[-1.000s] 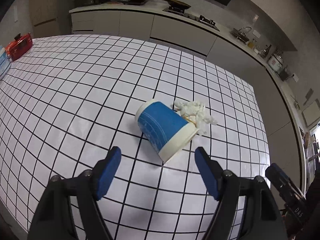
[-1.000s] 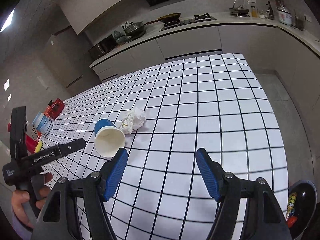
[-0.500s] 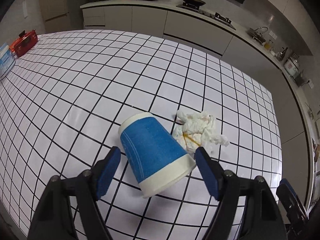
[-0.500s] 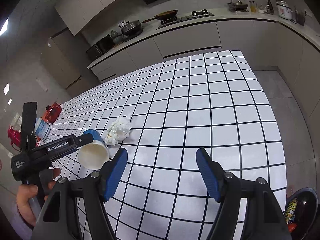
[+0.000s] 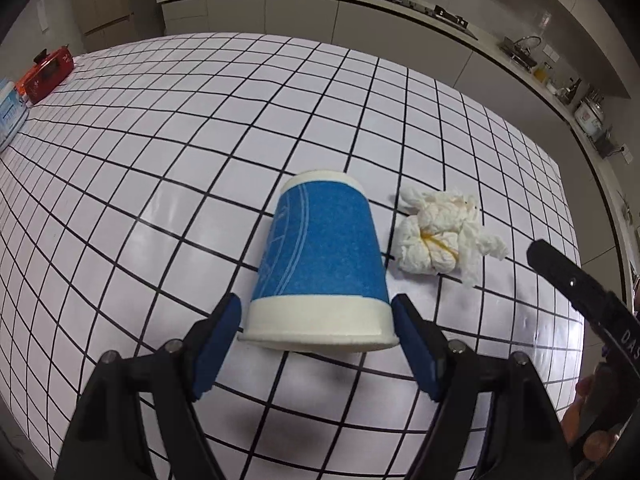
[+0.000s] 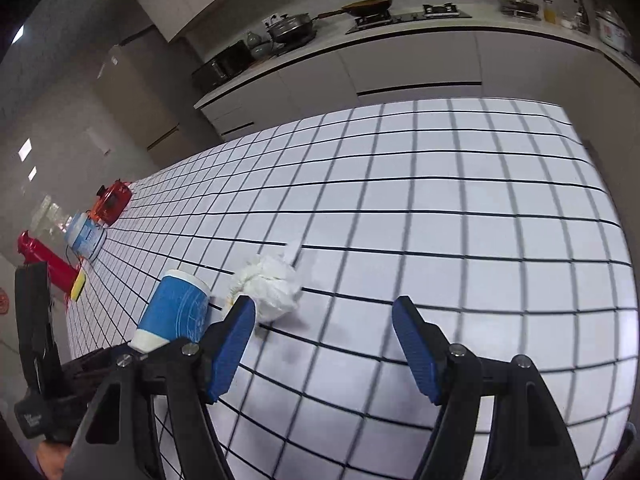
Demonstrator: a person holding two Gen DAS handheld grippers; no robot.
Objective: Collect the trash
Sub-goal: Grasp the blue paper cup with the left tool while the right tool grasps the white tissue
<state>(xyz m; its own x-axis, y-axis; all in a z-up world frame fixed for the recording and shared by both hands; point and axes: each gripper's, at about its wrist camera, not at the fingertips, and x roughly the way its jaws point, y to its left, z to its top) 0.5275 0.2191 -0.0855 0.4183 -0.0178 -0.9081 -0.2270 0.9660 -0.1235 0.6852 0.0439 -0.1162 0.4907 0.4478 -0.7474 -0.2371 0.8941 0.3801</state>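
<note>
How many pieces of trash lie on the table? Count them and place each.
2. The cup lies on its side between the open left tongs. The tissue lies crumpled just right of it. More may lie out of view.

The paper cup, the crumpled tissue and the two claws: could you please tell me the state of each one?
Paper cup: lying on its side on the tiled table, wide rim between the left claw's fingers, not visibly gripped.
Crumpled tissue: balled up, yellow-stained, lying right beside the cup.
Left claw: open, straddling the cup's rim.
Right claw: open, empty, over the table just past the tissue.
</note>
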